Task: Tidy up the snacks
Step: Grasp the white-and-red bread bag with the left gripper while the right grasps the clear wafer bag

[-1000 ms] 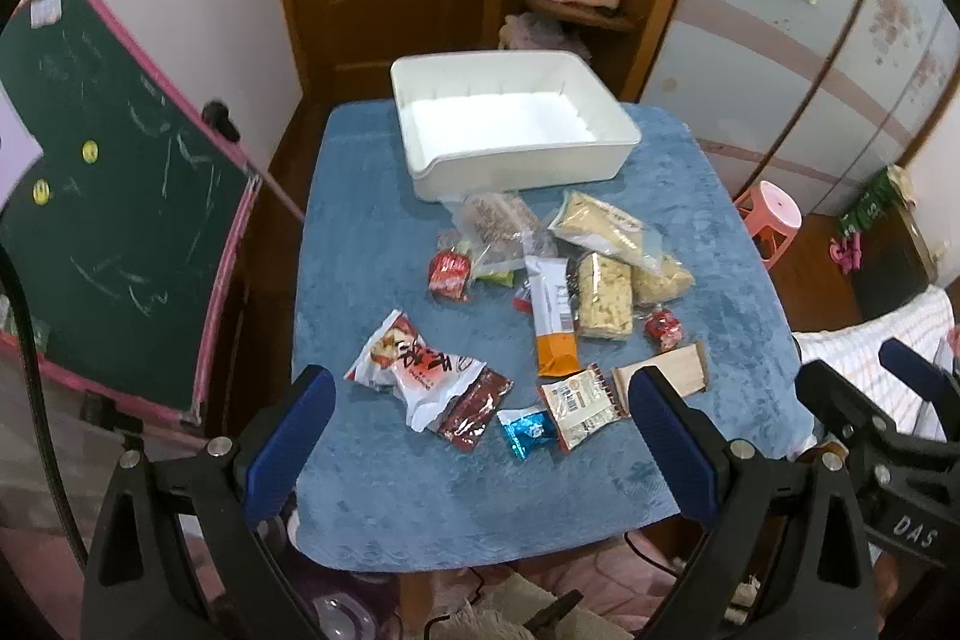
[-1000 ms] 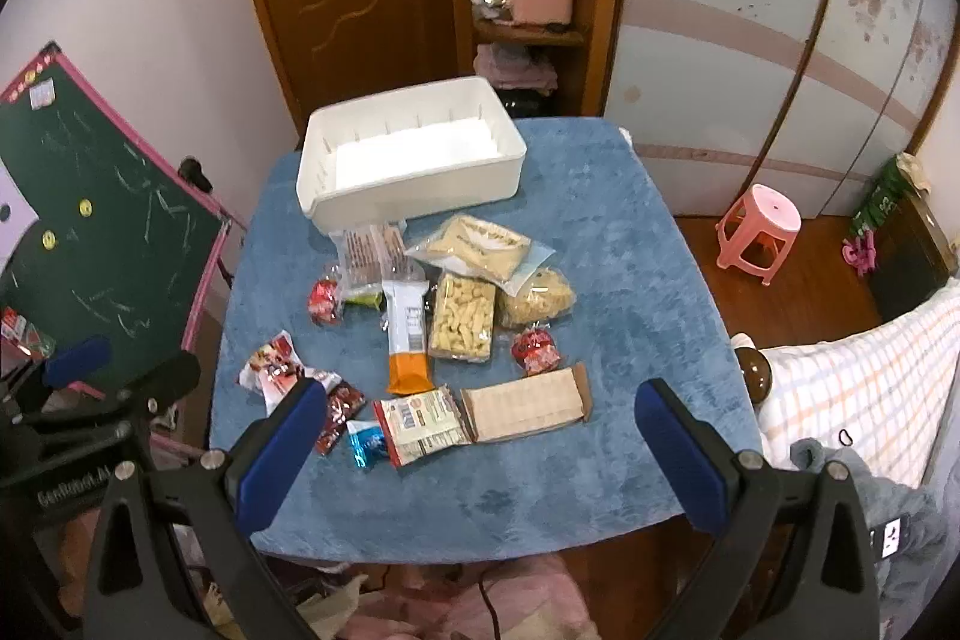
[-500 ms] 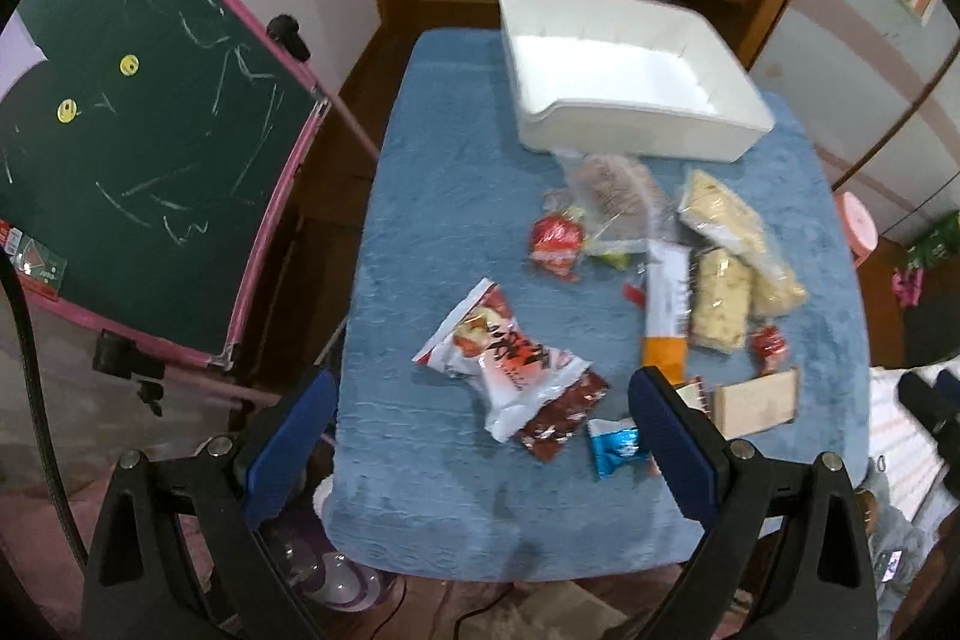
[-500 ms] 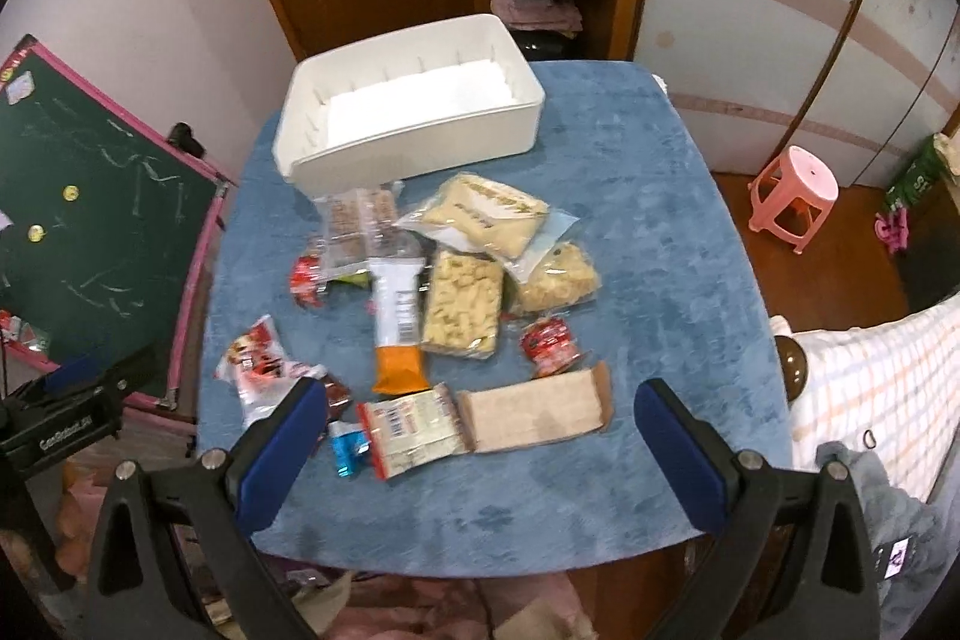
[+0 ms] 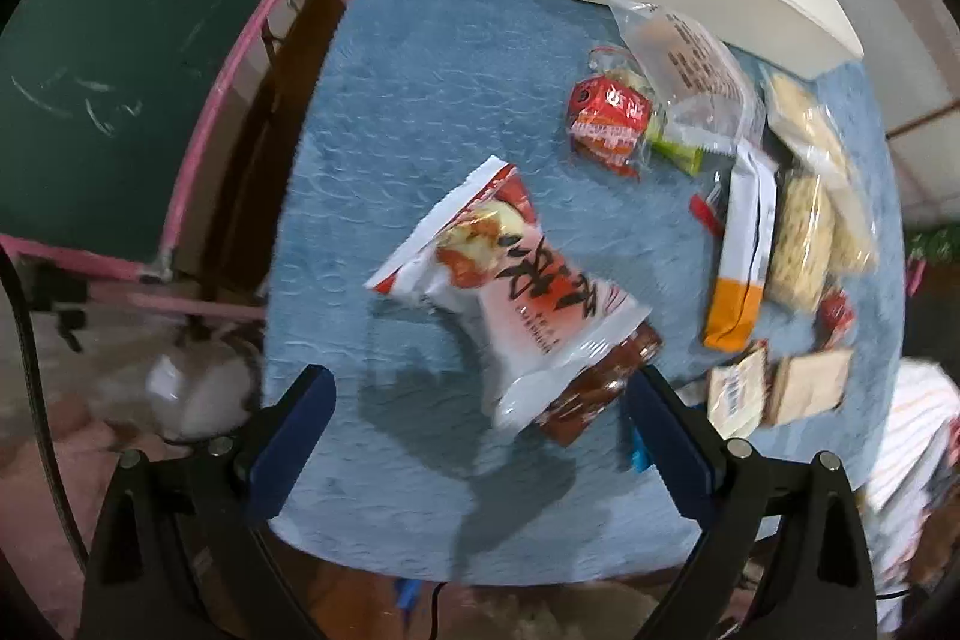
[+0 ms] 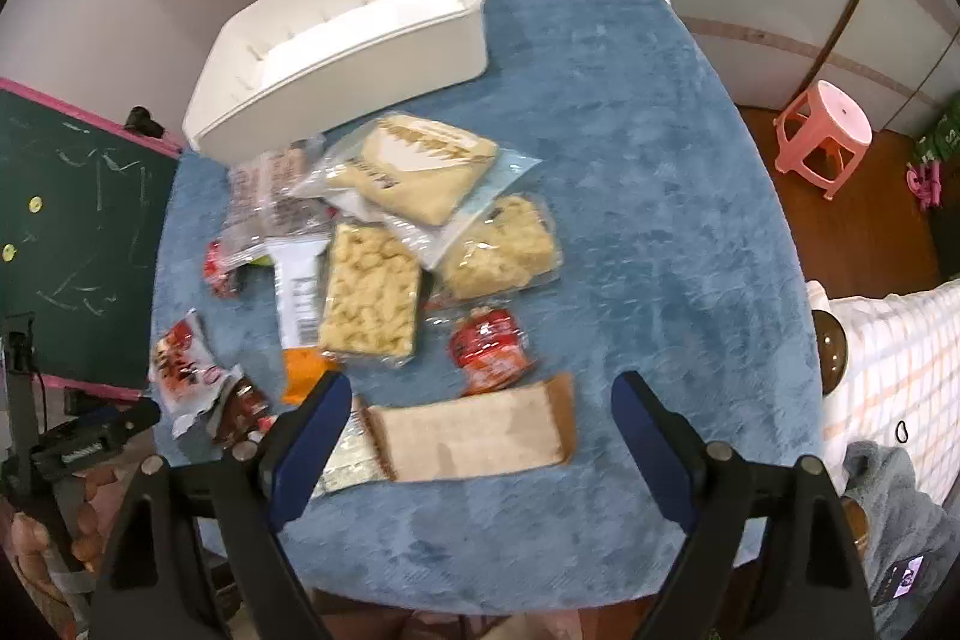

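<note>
Both tongs hang spread and empty: the left tongs (image 5: 480,436) over the red-and-white packet (image 5: 510,292), the right tongs (image 6: 480,427), jaws just narrowing, over the brown packet (image 6: 474,433). Snacks lie loose on the surface (image 6: 630,148); the white bin (image 6: 348,40) sits empty behind. Overlapping wrappers could make either pinch drag a neighbour or slip.

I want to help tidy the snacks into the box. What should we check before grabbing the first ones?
1. White bin has room: ok, nothing seen inside.
2. Left hand-held gripper open: ok, nothing held.
3. Red-and-white snack bag lined up with it: ok, ahead between the fingers, untouched.
4. Right hand-held gripper open: ok; its jaws have just been closing.
5. Brown flat packet between its fingers: ok, not gripped.
6. Packet free of its neighbour: cannot tell.
</note>
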{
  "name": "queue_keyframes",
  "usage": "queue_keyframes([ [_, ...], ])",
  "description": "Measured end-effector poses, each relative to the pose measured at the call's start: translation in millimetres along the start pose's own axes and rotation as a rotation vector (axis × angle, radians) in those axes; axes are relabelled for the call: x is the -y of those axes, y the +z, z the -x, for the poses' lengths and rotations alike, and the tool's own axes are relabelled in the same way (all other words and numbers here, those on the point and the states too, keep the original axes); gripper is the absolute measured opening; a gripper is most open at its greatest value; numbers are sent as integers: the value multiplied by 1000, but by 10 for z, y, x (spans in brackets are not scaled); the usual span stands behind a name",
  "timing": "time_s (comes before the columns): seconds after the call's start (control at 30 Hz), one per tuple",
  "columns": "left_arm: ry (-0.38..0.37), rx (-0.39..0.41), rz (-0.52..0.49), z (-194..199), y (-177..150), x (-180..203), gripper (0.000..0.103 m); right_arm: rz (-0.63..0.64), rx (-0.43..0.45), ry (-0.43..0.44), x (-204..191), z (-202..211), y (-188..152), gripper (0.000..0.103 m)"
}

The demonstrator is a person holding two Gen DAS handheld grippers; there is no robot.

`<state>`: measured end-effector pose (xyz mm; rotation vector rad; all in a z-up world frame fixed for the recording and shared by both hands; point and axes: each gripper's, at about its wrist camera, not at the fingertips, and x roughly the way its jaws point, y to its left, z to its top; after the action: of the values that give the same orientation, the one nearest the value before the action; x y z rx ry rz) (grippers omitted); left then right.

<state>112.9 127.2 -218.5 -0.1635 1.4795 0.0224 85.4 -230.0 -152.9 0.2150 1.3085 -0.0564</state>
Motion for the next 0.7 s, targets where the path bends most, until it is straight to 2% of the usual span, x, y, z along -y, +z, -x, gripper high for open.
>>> queue_keyframes([
  [0.23,-85,-64,163,-234,265,-28,97,112,48,-4,-121,-134,287,89],
  [0.47,-79,-136,282,-591,383,-63,97,310,79,-26,-545,-517,626,89],
  [0.7,-66,-161,323,-803,435,-100,97,503,81,-130,-967,-983,818,89],
])
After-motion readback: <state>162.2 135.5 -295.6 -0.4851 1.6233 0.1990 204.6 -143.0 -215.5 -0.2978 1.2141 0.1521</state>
